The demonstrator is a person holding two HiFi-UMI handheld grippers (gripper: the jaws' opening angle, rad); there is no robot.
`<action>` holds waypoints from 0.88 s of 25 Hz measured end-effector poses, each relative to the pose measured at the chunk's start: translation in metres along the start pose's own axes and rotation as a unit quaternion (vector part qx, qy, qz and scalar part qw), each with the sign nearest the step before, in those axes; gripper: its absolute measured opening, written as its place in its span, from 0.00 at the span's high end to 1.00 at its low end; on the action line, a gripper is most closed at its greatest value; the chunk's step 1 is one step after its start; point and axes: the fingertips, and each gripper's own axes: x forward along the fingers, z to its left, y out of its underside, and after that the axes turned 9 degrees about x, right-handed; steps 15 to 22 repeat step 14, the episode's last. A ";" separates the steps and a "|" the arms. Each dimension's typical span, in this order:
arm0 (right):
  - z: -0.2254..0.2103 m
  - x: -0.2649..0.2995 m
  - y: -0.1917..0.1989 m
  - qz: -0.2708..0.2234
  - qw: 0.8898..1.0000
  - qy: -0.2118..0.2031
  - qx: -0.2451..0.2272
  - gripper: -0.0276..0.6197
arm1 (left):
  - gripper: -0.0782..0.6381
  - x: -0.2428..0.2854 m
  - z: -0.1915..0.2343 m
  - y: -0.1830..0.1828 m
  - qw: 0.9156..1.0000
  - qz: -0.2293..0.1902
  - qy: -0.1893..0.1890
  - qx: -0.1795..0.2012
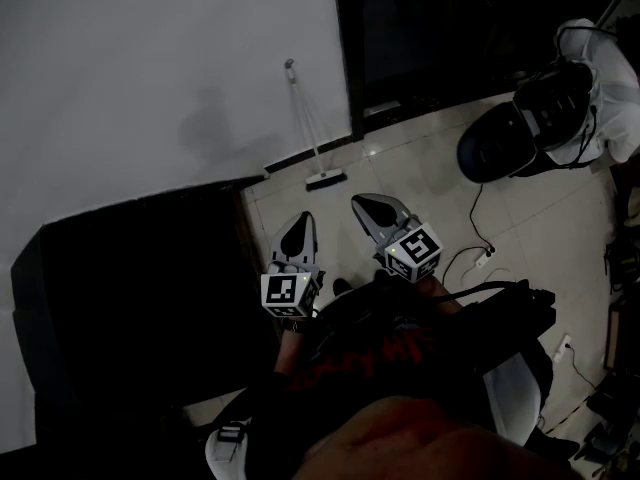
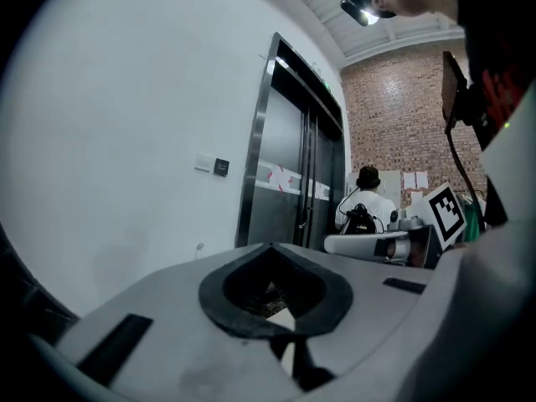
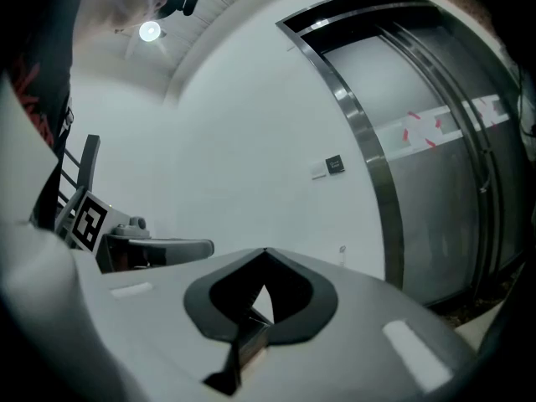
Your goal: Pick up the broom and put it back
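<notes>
The broom [image 1: 312, 133] leans upright against the white wall, its dark head [image 1: 326, 179] resting on the tiled floor by the door frame. Both grippers hang a little short of it, pointing toward it. My left gripper [image 1: 302, 220] is shut with nothing between its jaws, and my right gripper [image 1: 366, 206], beside it, is likewise shut and empty. Only the handle's top shows over the jaws in the left gripper view [image 2: 199, 246] and the right gripper view [image 3: 342, 249]. The left gripper [image 2: 270, 246] and right gripper [image 3: 266, 251] fill the lower part of their own views.
A dark lift door [image 1: 440, 28] stands right of the broom. A person in white [image 1: 595, 78] crouches at far right by a dark round bag [image 1: 500, 143]. Cables and a plug strip [image 1: 482, 256] lie on the tiles. A black panel [image 1: 130, 298] covers the left.
</notes>
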 end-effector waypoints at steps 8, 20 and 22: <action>-0.004 -0.005 0.001 0.010 1.000 0.003 0.006 0.96 | 0.88 0.001 0.005 -0.001 1.000 -0.006 -0.027 -0.012; -0.011 -0.008 0.000 0.012 1.000 0.005 0.025 0.96 | 0.88 0.001 0.005 -0.002 0.999 -0.009 -0.026 -0.022; -0.011 -0.008 0.000 0.012 1.000 0.005 0.025 0.96 | 0.88 0.001 0.005 -0.002 0.999 -0.009 -0.026 -0.022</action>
